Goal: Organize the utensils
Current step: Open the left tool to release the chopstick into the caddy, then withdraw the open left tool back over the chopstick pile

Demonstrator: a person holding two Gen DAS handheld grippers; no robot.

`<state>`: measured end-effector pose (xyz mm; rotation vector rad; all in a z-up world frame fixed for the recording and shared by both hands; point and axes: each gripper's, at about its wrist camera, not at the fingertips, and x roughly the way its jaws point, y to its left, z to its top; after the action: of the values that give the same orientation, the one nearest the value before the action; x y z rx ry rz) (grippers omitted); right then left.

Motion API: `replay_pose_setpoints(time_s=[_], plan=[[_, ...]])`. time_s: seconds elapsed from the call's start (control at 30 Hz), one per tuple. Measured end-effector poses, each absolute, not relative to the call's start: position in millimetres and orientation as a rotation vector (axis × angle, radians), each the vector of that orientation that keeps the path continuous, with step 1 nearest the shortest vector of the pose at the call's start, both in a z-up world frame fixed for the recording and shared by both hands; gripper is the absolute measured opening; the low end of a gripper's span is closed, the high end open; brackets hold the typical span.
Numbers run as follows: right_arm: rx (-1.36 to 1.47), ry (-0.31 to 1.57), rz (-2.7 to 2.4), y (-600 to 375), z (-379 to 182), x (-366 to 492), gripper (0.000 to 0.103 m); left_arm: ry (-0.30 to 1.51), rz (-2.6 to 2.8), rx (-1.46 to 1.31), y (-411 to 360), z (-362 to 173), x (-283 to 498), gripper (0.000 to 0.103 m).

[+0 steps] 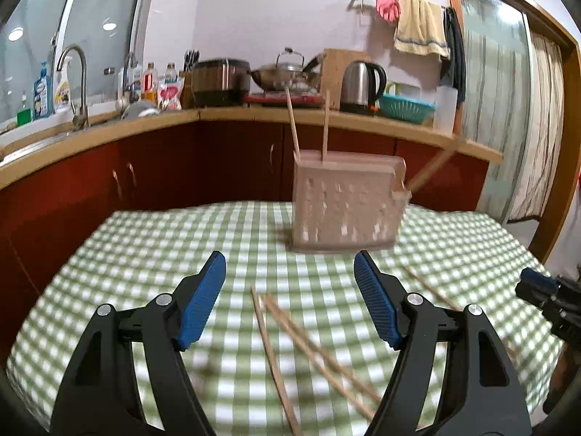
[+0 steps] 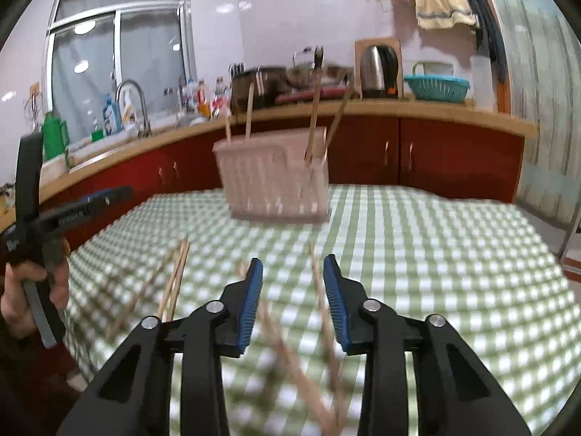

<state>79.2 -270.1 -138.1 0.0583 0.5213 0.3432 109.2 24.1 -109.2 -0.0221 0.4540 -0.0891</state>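
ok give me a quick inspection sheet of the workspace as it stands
surface: green and white checked tablecloth, on a table.
job's things: pale perforated plastic utensil holder stands upright at the far side, several wooden chopsticks in it; more loose wooden chopsticks lie on the cloth in front.
clutter: nothing seen on the table besides these.
grippers: left gripper open, empty, above the loose sticks; right gripper open, empty, over other loose sticks.
cables: nothing seen.
surroundings: wooden counter with red cabinets, steel kettle, teal plastic basket, sink tap; images motion-blurred.
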Motion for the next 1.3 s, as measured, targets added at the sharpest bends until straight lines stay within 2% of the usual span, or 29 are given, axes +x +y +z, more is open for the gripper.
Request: replay_pose_setpoints(time_s=[0.17, 0.47, 1.3], plan=[[0.056, 0.583, 0.360, -272, -170, 56, 0.027, 0.526, -0.083, -0.009, 21, -137, 86, 0.071], [0.039, 0.626, 0.337, -278, -195, 38, 0.025, 0.584, -0.069, -0.020, 24, -160, 66, 0.071], [0.015, 0.630, 0.326, -273, -201, 35, 0.025, 0.635, -0.080, -0.034, 26, -175, 60, 0.071]])
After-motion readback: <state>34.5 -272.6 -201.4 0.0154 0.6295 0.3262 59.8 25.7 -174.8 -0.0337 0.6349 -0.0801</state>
